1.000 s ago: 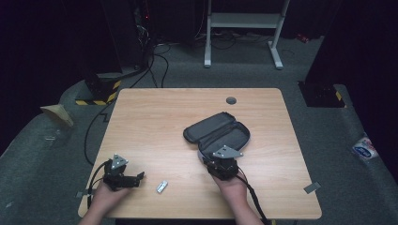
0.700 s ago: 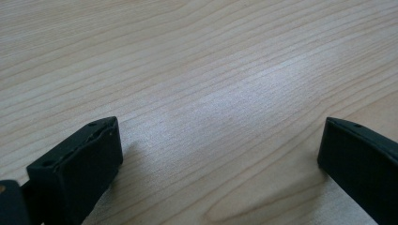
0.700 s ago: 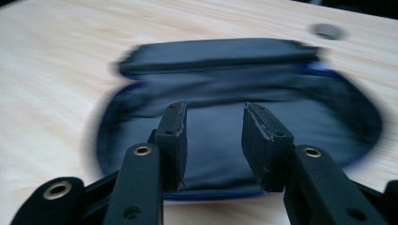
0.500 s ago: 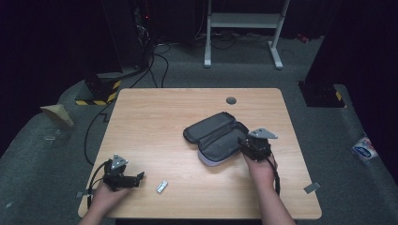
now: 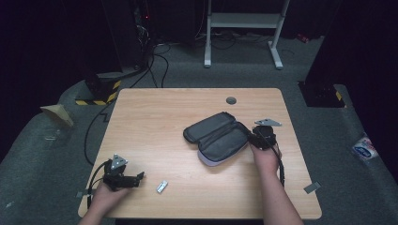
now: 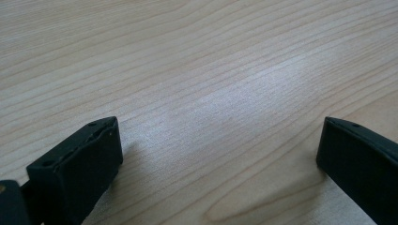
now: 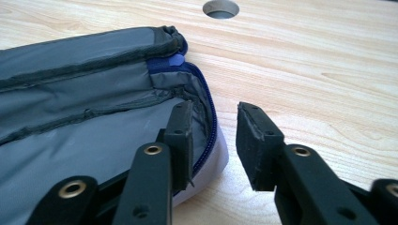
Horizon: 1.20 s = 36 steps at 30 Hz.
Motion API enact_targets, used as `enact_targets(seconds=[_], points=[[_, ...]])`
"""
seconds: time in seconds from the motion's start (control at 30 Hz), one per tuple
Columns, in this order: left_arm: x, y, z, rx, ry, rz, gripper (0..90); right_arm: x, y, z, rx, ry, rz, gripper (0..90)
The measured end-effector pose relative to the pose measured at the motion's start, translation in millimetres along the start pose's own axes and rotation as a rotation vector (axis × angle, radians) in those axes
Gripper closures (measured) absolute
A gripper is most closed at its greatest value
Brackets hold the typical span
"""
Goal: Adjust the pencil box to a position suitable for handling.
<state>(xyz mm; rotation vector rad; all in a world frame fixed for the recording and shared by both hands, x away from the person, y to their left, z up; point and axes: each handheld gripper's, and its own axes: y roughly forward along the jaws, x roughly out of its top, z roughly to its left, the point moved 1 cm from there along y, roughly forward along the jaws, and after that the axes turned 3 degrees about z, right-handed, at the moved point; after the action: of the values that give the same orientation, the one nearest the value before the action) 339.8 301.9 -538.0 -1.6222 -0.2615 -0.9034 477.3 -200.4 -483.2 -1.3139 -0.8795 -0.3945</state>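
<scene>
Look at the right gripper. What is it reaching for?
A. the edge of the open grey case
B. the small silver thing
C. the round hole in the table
A: the right gripper has its jaws open astride the zipper rim of the open grey case.
</scene>
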Motion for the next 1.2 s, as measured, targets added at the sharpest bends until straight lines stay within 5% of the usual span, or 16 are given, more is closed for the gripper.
enact_targets(seconds=[0.27,0.5,0.83,1.2], points=[[-0.3,-0.5,0.1,-0.001,-0.002,0.001,1.4,-2.9,6.6,0.2,0.007,-0.008,0.038,80.3],[-0.3,-0.5,0.1,-0.001,-0.003,0.0,1.6,-17.0,-3.3,8.3,0.02,-0.018,0.026,80.8],[-0.3,-0.5,0.1,0.0,-0.003,-0.001,2.0,-42.6,-24.7,30.6,0.071,-0.012,-0.023,75.0],[-0.4,-0.7,0.2,0.006,-0.001,-0.003,2.6,-45.6,-35.7,44.4,0.105,0.005,-0.067,61.4]])
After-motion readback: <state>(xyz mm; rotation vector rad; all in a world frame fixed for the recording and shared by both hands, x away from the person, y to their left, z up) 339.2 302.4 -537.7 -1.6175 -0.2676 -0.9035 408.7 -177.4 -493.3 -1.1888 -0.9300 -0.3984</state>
